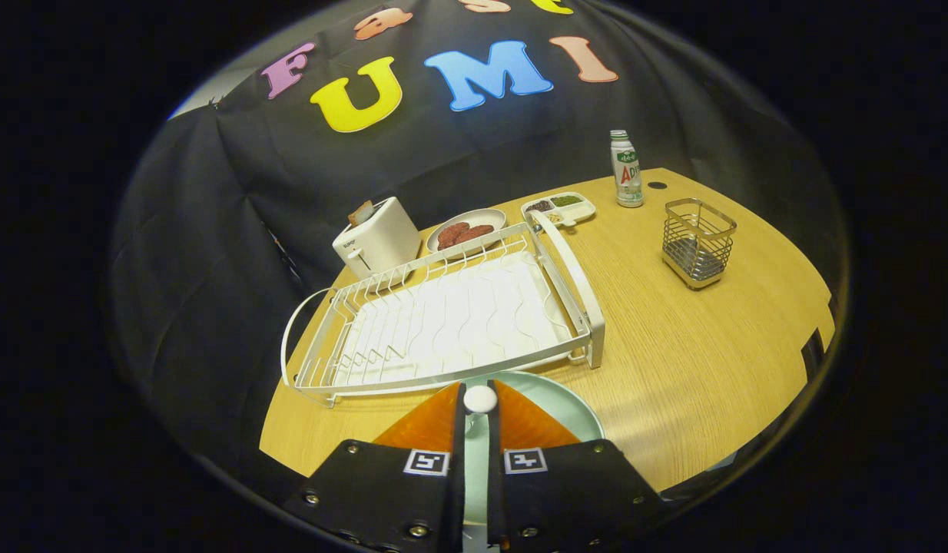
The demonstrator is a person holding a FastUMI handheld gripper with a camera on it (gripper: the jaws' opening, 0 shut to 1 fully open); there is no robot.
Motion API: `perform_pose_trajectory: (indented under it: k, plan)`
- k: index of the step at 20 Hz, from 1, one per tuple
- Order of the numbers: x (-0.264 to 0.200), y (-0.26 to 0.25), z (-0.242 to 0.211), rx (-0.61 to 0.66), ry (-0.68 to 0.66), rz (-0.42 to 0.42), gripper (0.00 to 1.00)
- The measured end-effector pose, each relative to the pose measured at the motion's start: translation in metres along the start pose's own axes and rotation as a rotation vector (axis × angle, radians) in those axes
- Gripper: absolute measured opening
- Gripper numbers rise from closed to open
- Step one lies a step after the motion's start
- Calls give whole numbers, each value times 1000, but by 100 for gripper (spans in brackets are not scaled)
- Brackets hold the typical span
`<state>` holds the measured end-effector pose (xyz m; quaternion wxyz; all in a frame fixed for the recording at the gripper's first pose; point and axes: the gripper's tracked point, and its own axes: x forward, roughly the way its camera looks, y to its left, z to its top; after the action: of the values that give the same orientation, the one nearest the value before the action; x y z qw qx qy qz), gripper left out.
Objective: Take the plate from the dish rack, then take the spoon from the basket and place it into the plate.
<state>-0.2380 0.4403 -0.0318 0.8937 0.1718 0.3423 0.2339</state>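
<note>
My gripper (478, 388) is shut on a white spoon (480, 401), whose rounded end sticks out between the fingertips. Directly beneath the fingers lies a pale green plate (575, 413) on the wooden table, just in front of the white dish rack (589, 301); the fingers hide most of the plate. The rack holds no dishes. The wire basket (698, 243) stands beyond the fingers to the right, with nothing showing inside it.
Behind the rack stand a white toaster (376, 243) with a slice in it, a small plate of sausages (465, 230), a divided snack tray (558, 207) and a bottle (626, 170). Bare table (697, 361) lies between the rack and the basket.
</note>
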Motion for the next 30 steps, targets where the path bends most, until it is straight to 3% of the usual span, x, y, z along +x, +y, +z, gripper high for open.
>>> perform_pose_trajectory:
  k: [3,5,14,16,30]
  plan:
    - [0,-8,-3,6,12,-23,19]
    - [-1,-12,-2,17,12,-26,30]
    - [-5,-17,10,9,-16,-35,38]
    - [-4,-31,8,-6,-7,-103,97]
    - [-11,-19,26,-37,-54,-67,98]
